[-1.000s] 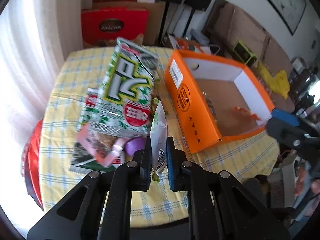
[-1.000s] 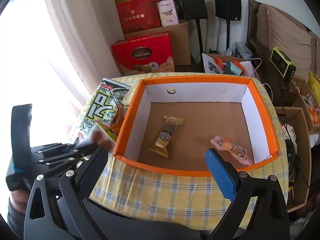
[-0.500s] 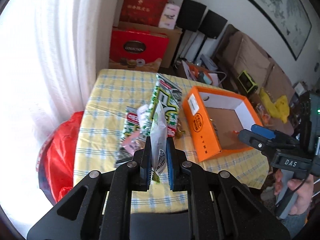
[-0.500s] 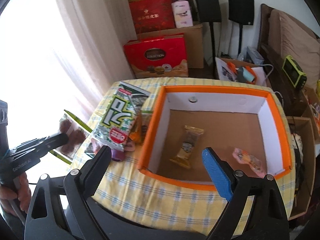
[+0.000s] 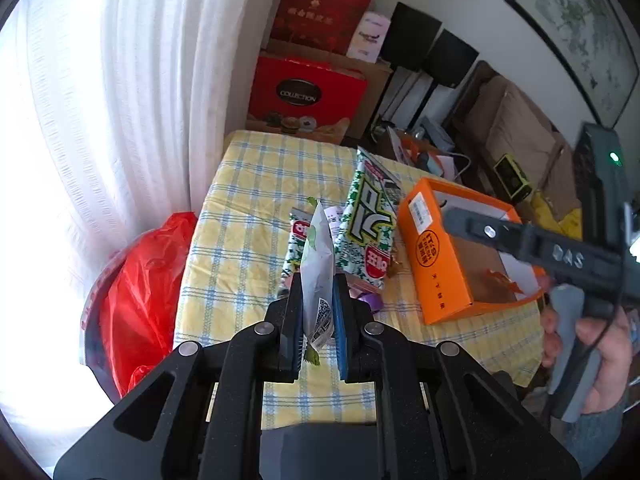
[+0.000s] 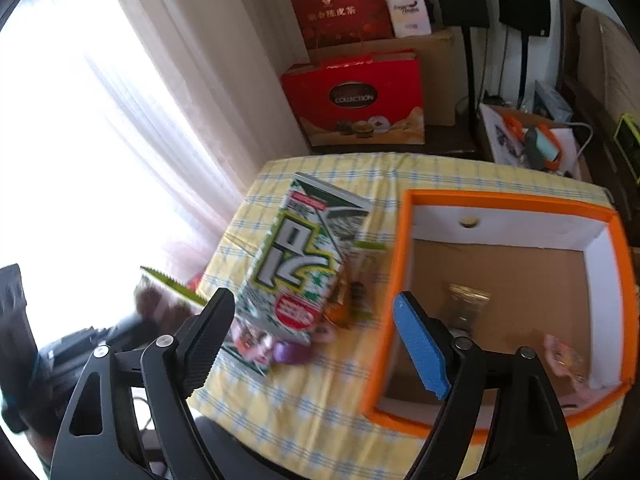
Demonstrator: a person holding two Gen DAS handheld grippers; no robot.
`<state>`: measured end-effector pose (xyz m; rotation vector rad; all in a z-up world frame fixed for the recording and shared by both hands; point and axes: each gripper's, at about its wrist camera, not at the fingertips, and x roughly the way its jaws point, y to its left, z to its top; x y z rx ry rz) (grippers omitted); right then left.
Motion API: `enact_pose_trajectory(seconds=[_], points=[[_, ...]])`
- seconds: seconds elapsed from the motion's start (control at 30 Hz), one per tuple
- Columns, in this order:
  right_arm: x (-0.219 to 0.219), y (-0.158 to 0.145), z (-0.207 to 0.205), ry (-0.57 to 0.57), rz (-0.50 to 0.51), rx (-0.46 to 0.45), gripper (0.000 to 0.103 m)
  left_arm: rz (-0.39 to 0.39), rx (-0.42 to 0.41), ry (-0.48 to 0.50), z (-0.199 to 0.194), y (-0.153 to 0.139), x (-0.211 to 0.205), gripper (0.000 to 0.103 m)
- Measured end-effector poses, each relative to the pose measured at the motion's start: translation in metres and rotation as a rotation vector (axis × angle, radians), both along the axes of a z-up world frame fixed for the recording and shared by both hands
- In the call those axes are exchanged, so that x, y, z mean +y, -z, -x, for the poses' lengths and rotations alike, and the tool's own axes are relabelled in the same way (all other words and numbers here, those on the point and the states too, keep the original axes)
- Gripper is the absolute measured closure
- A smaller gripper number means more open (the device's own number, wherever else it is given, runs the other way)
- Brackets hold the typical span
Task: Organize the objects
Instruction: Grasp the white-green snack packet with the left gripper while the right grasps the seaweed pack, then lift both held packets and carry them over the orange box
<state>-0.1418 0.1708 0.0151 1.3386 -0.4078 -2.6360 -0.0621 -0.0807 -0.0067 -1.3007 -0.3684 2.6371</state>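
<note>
My left gripper (image 5: 317, 320) is shut on a white and green snack packet (image 5: 318, 264), held edge-on high above the table's near left. The packet also shows in the right wrist view (image 6: 168, 296). A pile of snacks with a large green and white packet (image 6: 304, 268) lies on the yellow checked tablecloth (image 5: 248, 200). The orange box (image 6: 508, 204) stands to the right and holds a gold bar (image 6: 466, 304) and a pink packet (image 6: 566, 356). My right gripper (image 6: 316, 344) is open and empty above the pile's near edge and the box's left wall.
A red plastic bag (image 5: 136, 292) sits on the floor left of the table by the white curtain (image 5: 120, 80). Red gift boxes (image 6: 360, 100) and cardboard boxes stand behind the table. Speakers and a sofa are at the back right.
My left gripper has lifted the snack packet up and back from the pile. My right gripper has swung left, from over the box toward the pile.
</note>
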Motion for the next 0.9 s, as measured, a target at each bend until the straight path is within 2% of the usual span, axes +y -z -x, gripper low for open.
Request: enact_pose_trajectory(seconds=[0.2,0.43,0.57,0.7,0.9], points=[[-0.011,0.015,0.031,0.014,0.051,-0.058,0.018,-0.002,0.003,-0.012,-0.002,0.001,-0.008,0.091],[-0.015,0.031,0.05,0.052,0.086,-0.115,0.017,-0.003,0.004,-0.022,0.001,0.004,-0.012,0.091],[-0.021,0.04,0.062,0.086,0.065,-0.157,0.016,-0.008,0.004,-0.021,0.002,0.005,-0.013,0.091],[-0.027,0.051,0.073,0.146,0.04,-0.206,0.009,-0.022,0.001,-0.018,0.003,0.008,-0.014,0.091],[-0.037,0.058,0.081,0.176,-0.025,-0.223,0.001,-0.034,0.0,-0.018,0.004,0.012,-0.017,0.091]])
